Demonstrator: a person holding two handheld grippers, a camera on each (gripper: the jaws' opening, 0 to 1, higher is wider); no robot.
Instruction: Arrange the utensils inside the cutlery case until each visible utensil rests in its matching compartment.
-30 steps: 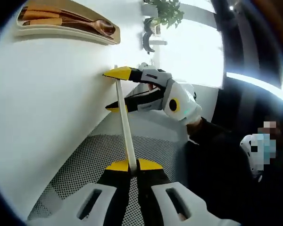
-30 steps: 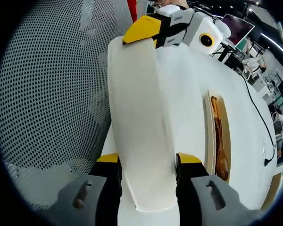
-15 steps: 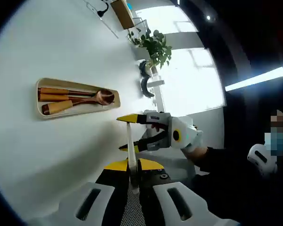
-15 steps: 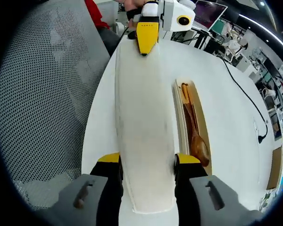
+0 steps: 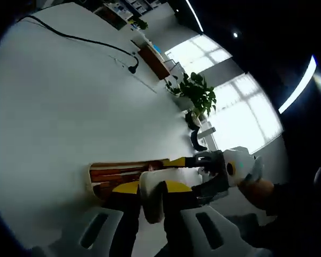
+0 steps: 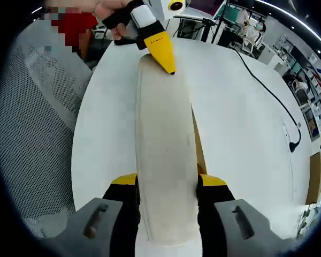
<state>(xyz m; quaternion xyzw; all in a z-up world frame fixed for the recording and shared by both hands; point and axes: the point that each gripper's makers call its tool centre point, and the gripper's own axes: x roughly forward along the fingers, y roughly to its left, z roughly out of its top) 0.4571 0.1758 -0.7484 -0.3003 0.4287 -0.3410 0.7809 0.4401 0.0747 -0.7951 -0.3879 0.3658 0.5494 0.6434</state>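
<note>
A: Entry, both views. Where is the lid?

B: The cream lid (image 6: pixel 165 155) of the cutlery case is held at both ends, above the white desk (image 6: pixel 241 123). In the right gripper view the right hand-held gripper (image 6: pixel 166 184) has its two yellow-tipped jaws pressed on the lid's long edges at the near end. At the far end the left hand-held gripper (image 6: pixel 159 48) bites the lid's tip.

A: And from the other side?

B: In the left gripper view the left hand-held gripper (image 5: pixel 151 188) is clamped on the rounded end of the lid (image 5: pixel 156 193), one yellow jaw tip on each side of it. The right hand-held gripper (image 5: pixel 206 174) enters from the right with a person's hand (image 5: pixel 257 188) behind it. From here I cannot tell how its jaws stand.

A: The case itself?

B: The case tray (image 5: pixel 96 182) lies on the desk (image 5: pixel 59 107), just beyond the lid in the left gripper view. Wooden utensils (image 5: pixel 123 172) lie inside it; which compartment each sits in I cannot tell. In the right gripper view a thin strip of the tray (image 6: pixel 199 152) shows along the lid's right edge, the rest is hidden under the lid.

A: Surroundings?

B: A black cable (image 5: pixel 80 40) crosses the desk. A potted plant (image 5: pixel 198 93) stands by the windows. A perforated grey surface (image 6: pixel 37 123) sits left of the desk in the right gripper view.
</note>
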